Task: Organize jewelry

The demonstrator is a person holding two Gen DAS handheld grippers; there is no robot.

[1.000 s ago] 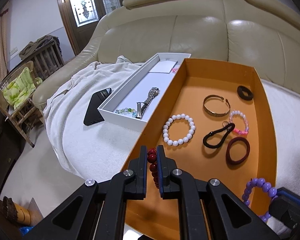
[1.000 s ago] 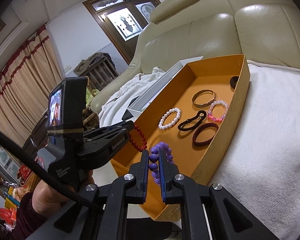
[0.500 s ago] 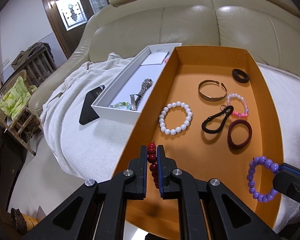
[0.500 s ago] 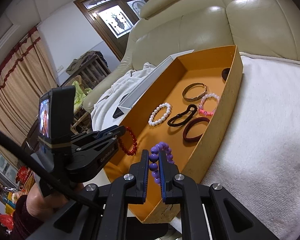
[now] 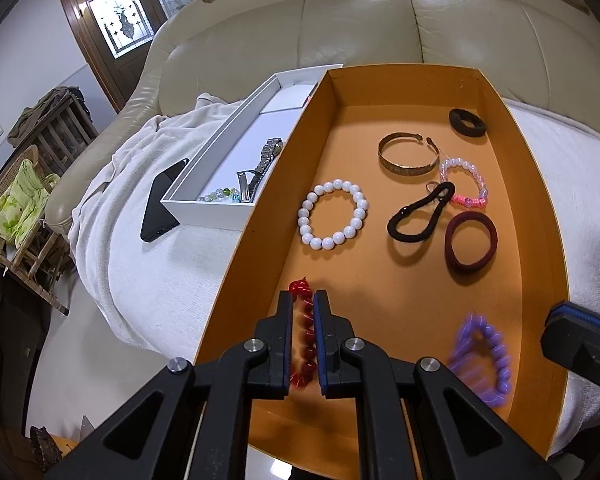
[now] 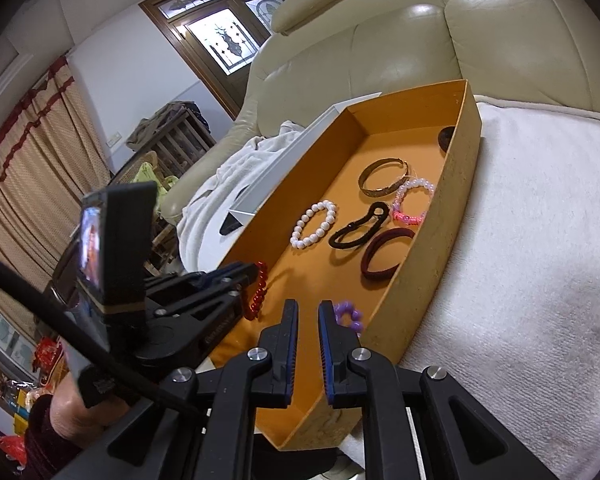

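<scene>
My left gripper [image 5: 303,300] holds a red bead bracelet [image 5: 302,336] between its fingers, over the near end of the orange tray [image 5: 548,216]; it is blurred and the jaw gap has widened slightly. My right gripper [image 6: 308,308] is open and empty above the tray's near right corner. A purple bead bracelet [image 5: 482,360] is blurred in mid-air or just landing on the tray floor, also partly seen in the right wrist view [image 6: 350,314]. The left gripper [image 6: 256,266] with the red bracelet [image 6: 259,290] shows in the right view.
In the tray lie a white bead bracelet [image 5: 333,214], gold bangle [image 5: 407,154], pink bracelet [image 5: 464,182], black hair tie [image 5: 420,214], maroon hair tie [image 5: 471,241], black scrunchie [image 5: 467,122]. A white box [image 5: 204,210] holds a watch [image 5: 266,160]; a phone [image 5: 162,204] lies beside it.
My right gripper has opened and let go of the purple bracelet, which drops into the tray. Both grippers have moved forward over the tray. The red bracelet blurs between the left fingers.
</scene>
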